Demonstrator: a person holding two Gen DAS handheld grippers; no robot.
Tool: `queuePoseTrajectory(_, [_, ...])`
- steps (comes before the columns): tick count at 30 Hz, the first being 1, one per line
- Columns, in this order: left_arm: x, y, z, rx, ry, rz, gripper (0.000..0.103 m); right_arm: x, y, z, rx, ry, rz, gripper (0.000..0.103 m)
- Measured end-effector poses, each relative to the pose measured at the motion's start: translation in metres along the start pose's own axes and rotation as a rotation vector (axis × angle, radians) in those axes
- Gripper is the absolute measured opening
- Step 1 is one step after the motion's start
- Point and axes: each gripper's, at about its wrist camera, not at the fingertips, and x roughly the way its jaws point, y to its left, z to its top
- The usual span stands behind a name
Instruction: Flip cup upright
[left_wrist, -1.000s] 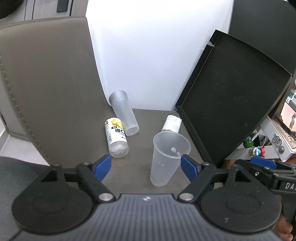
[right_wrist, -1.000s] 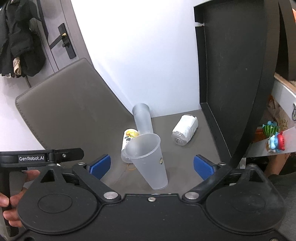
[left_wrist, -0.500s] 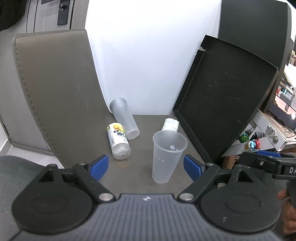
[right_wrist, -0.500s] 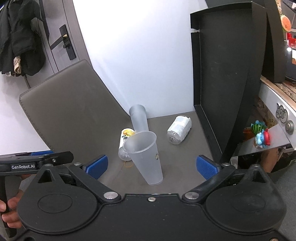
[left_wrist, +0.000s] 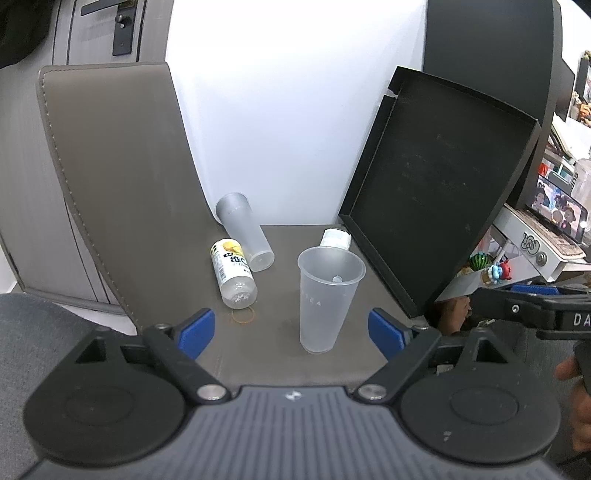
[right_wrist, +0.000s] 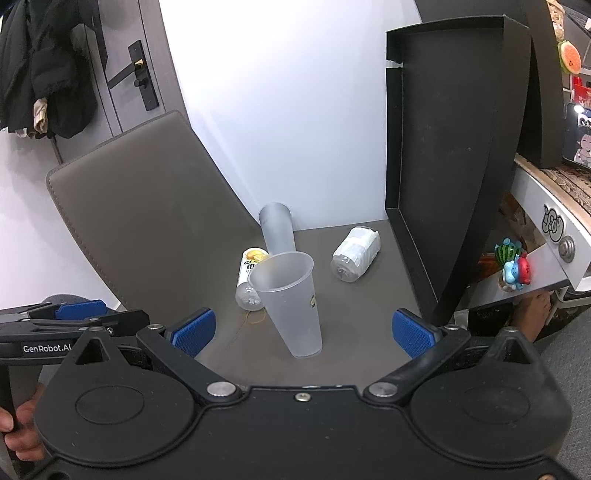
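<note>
Both grippers are spread wide, gripping nothing: left gripper (left_wrist: 291, 330) jaws still opening, right gripper (right_wrist: 302, 329) fully released. Cup (left_wrist: 327, 297) stands upright ahead, between each pair of jaws, untouched.

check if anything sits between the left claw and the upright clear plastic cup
Nothing visible does. The frosted clear plastic cup stands upright on the grey-brown tabletop, just ahead of the left claw, whose jaws are opening with bare surface between them. The yellow-labelled bottle lies off to the left.
</note>
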Motion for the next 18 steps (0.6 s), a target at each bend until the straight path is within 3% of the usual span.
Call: queuePoseTrajectory(18, [0.0034,0.0063,-0.0031,-0.014,0.013,0.007,0.089,0.0050,0.0018,-0.0032,-0.019,0.022,-0.027,0.103])
